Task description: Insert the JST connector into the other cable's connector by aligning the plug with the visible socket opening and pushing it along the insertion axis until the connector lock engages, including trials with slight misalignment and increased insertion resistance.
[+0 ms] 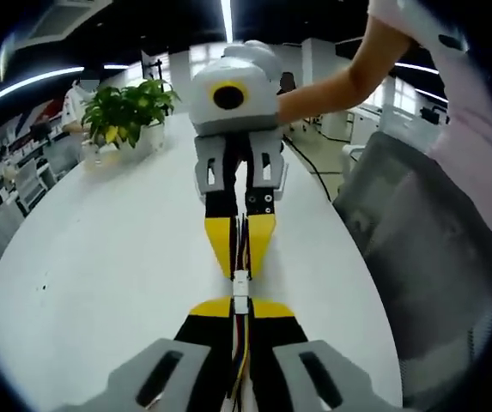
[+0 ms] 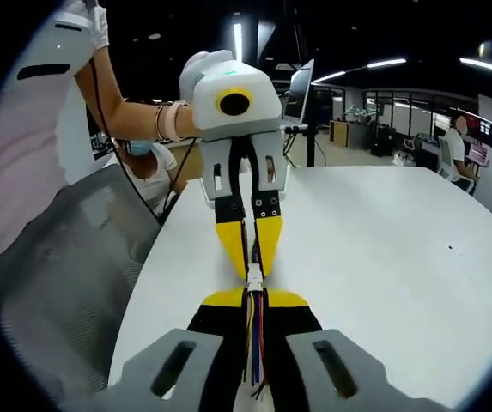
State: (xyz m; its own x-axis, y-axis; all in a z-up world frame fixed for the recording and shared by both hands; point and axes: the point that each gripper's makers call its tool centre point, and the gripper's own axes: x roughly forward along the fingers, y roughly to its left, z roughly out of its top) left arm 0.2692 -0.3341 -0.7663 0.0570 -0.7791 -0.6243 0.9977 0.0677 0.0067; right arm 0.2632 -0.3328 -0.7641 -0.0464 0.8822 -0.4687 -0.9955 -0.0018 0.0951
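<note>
Both pairs of jaws are closed, each pinching its own cable just behind the connector. In the left gripper view the left gripper (image 1: 240, 311) rises from the bottom with its yellow tips clamped on a cable (image 1: 242, 356) of coloured wires, and the right gripper (image 1: 241, 257) faces it from above, tips closed on the other cable. Between the two sets of tips sits the white connector (image 1: 241, 285), the two halves touching; whether they are fully seated cannot be told. In the right gripper view the right gripper (image 2: 255, 300) clamps its wires (image 2: 255, 339), and the left gripper (image 2: 252, 257) meets it at the connector (image 2: 254, 275). All of it hangs over a white table (image 1: 100, 257). A potted plant (image 1: 125, 112) stands at the far edge, and a grey mesh chair (image 2: 57, 275) is beside the table.
</note>
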